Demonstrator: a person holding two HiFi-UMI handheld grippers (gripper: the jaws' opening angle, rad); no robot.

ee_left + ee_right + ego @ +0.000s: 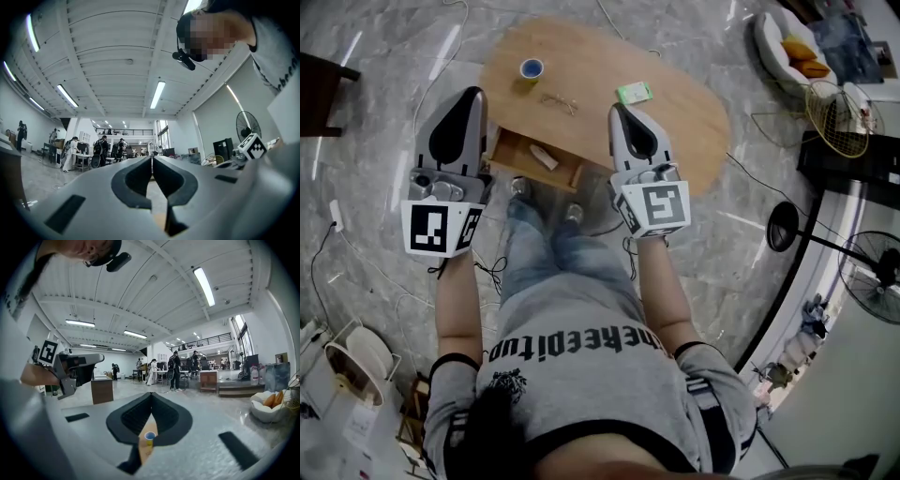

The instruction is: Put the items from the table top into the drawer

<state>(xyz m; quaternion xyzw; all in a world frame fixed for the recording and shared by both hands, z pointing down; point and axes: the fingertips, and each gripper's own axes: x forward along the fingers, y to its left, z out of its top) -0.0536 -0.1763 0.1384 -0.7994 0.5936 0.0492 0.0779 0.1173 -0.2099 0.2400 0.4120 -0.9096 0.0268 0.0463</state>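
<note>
In the head view, the left gripper (pixel 474 92) and the right gripper (pixel 620 109) are held over the wooden counter (pixel 694 122). A cup (pixel 531 69), eyeglasses (pixel 558 101) and a green packet (pixel 634 92) lie ahead of the jaws, and the open drawer (pixel 520 155) sits between them. In the left gripper view, the jaws are clenched on nothing. In the right gripper view, the jaws are likewise clenched and empty, and the cup is seen beyond them.

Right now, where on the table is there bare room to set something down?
The right end of the table, past the green packet, is bare; so is the far edge behind the cup. Cup, glasses and packet crowd the middle. The open drawer has room left of the white item.
</note>
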